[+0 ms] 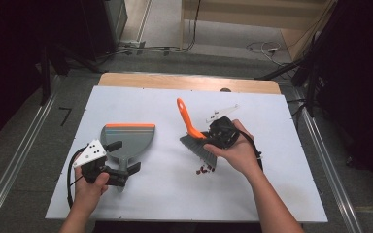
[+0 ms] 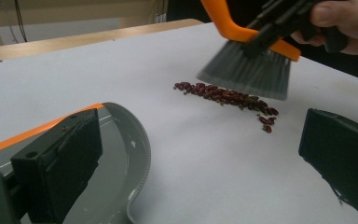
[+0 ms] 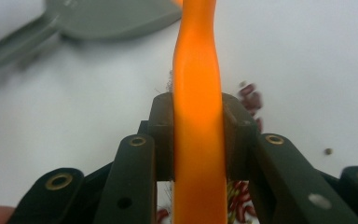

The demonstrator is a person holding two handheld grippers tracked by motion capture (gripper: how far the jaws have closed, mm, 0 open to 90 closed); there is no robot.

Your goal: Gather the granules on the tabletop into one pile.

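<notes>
Right gripper point(image 1: 212, 135), fingers clamped on the brush point(image 1: 194, 133) (orange handle), above the beans point(image 1: 205, 169); left gripper point(image 1: 124, 158), fingers apart, astride the dustpan point(image 1: 128, 138) handle on the tabletop point(image 1: 165, 194).

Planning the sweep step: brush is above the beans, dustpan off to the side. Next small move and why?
Probably lower the brush to the table just behind the beans and sweep toward the dustpan. The right tool is shut on its orange handle, bristles hang clear of the pile, and the pan sits apart.
</notes>
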